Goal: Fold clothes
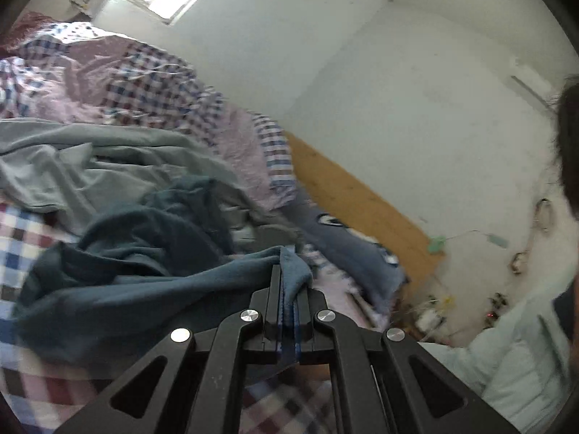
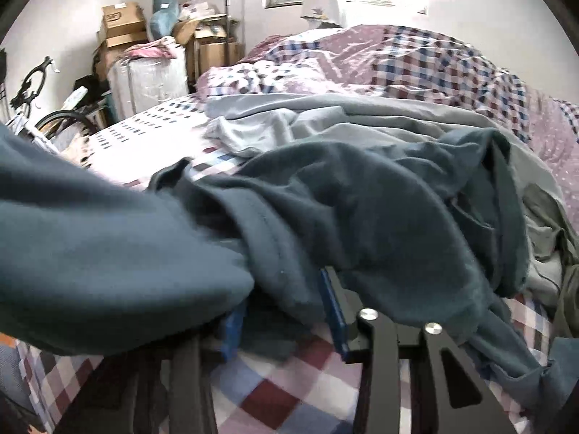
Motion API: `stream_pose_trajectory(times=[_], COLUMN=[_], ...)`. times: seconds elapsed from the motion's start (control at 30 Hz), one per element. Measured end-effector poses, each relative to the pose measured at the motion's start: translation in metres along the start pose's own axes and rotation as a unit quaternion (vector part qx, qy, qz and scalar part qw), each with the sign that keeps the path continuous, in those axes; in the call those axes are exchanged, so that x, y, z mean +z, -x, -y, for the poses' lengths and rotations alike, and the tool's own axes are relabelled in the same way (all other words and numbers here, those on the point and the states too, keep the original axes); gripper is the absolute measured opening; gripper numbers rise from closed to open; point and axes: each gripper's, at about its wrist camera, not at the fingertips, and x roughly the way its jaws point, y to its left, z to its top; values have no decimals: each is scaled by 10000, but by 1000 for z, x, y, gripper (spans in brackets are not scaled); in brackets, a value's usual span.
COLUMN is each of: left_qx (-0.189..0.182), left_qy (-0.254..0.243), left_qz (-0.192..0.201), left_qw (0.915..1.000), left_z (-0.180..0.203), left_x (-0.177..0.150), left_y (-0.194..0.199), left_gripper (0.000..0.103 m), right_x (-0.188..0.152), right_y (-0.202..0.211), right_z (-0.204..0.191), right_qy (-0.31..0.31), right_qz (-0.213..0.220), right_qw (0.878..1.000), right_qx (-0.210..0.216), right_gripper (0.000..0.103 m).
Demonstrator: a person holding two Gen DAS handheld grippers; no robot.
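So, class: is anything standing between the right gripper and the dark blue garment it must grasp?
Nothing visible: the dark blue garment already drapes over the open right gripper. The left gripper is shut on its edge.

In the left wrist view, the sweatshirt (image 1: 152, 264) lies at centre left on the bed (image 1: 21, 238), with the left gripper (image 1: 288, 282) below it at bottom centre. A second garment (image 1: 90, 166) lies above it, the quilt (image 1: 144, 83) higher still. In the right wrist view, boxes (image 2: 123, 32) stand at upper left, behind the bed.
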Motion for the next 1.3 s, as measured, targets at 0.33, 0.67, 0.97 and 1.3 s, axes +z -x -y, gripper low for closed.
stream_pose_trajectory(times=[0.33, 0.67, 0.97, 1.3], left_qx=[785, 2722, 4590, 5896], left_qy=[-598, -898, 356, 595], left_qz=[-936, -1925, 527, 2416], left_qw=[9907, 9385, 8862, 7684], left_z=[2, -30, -60, -51], left_x=[-27, -53, -12, 11], left_y=[-24, -56, 39, 106], left_gripper=[2, 2, 2, 2], right_x=[7, 13, 3, 7], right_y=[35, 118, 141, 144], right_z=[40, 122, 156, 139], right_qy=[-619, -1904, -2483, -2269], right_qz=[600, 1765, 1898, 1897], right_qw=[9945, 9528, 9365, 9460], right_qx=[-603, -1572, -1589, -1328], right_gripper=[8, 7, 7, 7])
